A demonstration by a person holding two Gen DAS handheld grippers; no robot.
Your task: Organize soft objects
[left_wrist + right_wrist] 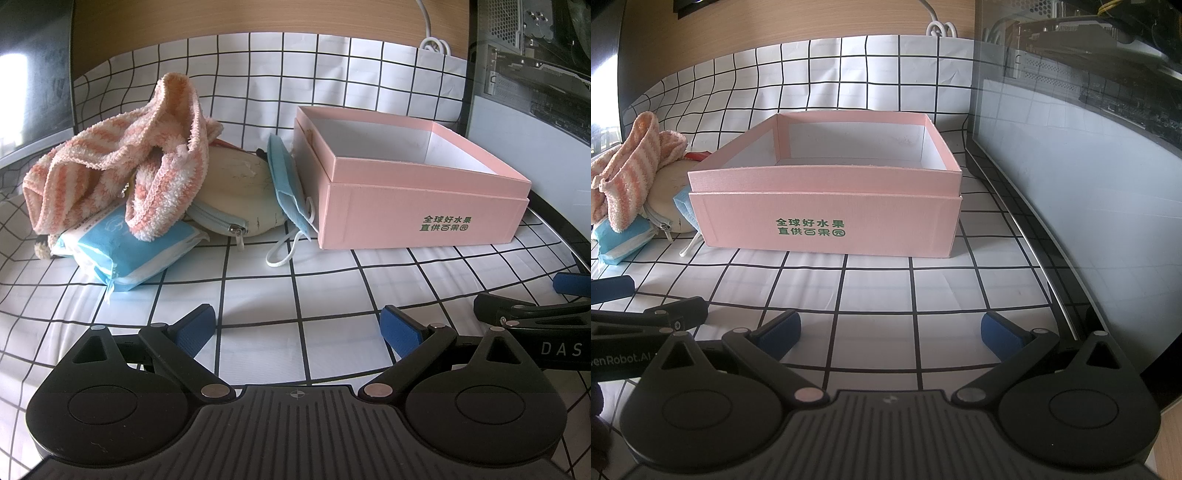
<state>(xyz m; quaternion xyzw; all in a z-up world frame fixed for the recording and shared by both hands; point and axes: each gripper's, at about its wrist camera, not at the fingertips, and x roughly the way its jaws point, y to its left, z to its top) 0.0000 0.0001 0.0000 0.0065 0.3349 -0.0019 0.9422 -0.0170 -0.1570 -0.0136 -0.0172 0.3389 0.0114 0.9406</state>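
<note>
A pile of soft things lies left of an open, empty pink box (417, 192): a pink-and-white striped towel (122, 166) on top, a blue-and-white tissue pack (122, 254) under it, a beige zip pouch (236, 192), and a blue face mask (288, 184) leaning on the box. My left gripper (297, 326) is open and empty, low over the cloth in front of the pile. My right gripper (890, 332) is open and empty in front of the box (827, 195). The towel (631, 162), pouch (670, 195) and tissue pack (620, 240) show at the right wrist view's left edge.
A white tablecloth with a black grid (332, 288) covers the table and rises up the wooden back wall. A computer case with a glass side (1071, 166) stands right of the box. A white cable (940, 27) hangs at the back.
</note>
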